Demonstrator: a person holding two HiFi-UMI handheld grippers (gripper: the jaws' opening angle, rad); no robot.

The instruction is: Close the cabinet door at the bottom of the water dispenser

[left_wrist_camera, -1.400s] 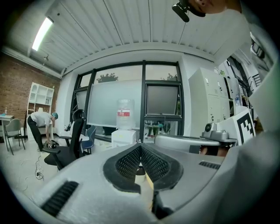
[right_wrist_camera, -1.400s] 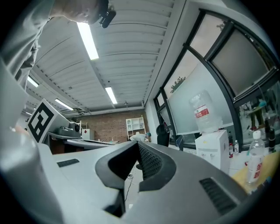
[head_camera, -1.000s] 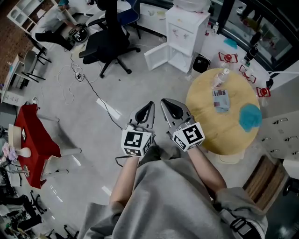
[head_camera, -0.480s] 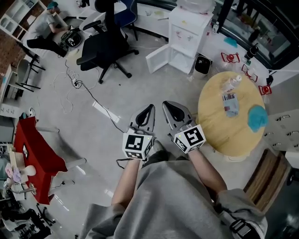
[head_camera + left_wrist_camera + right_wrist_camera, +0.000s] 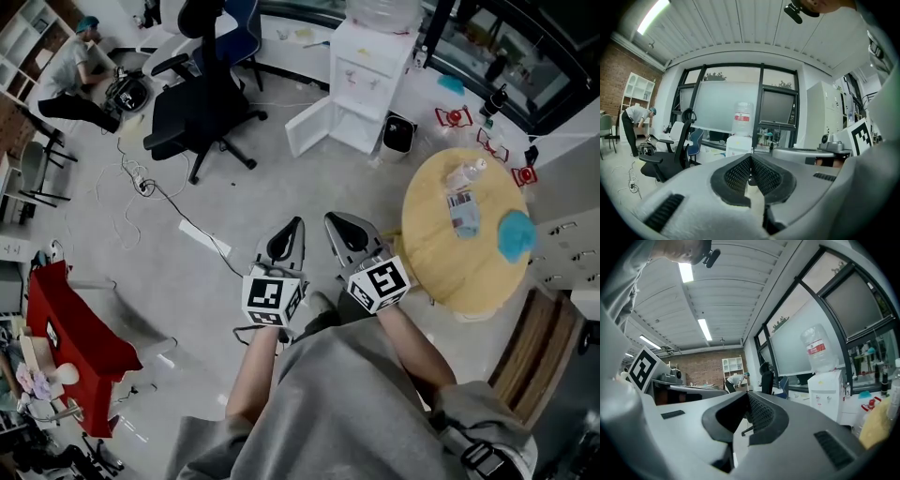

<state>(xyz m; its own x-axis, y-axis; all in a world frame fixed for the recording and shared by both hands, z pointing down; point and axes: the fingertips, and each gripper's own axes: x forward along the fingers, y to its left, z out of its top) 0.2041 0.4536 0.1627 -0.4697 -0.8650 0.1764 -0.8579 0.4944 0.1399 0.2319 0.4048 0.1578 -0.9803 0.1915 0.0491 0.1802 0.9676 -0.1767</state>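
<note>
Both tongs have come forward over the floor with the person: in the head view the red table (image 5: 73, 330) has slid lower at 8 o'clock and the round wooden table (image 5: 448, 262) has drifted toward 3 o'clock. The left gripper (image 5: 295, 227) and the right gripper (image 5: 333, 223) ride side by side at the middle of that view and point to 12 o'clock. Each gripper's own view shows its black pads pressed together at the tips, with nothing between them.

Bare grey floor lies open straight ahead of both tips as far as the water dispenser (image 5: 371, 67) at 12 o'clock. At 10 o'clock from the left gripper a white power strip (image 5: 200, 235) and a black cable (image 5: 167, 195) cross the floor, and beyond them, at 11 o'clock, the black office chair (image 5: 197, 105) spreads its wheeled base. The round table's rim runs near the right gripper at 3 o'clock.

The cabinet door (image 5: 307, 127) stands upright, its long axis vertical. It is swung wide from the left edge of the dispenser's bottom cabinet, with its free edge toward 9 o'clock and the chair, so the cabinet gapes toward the tongs. A black bin (image 5: 399, 134) sits just beside the dispenser at its 4 o'clock. The door is well apart from both grippers.
</note>
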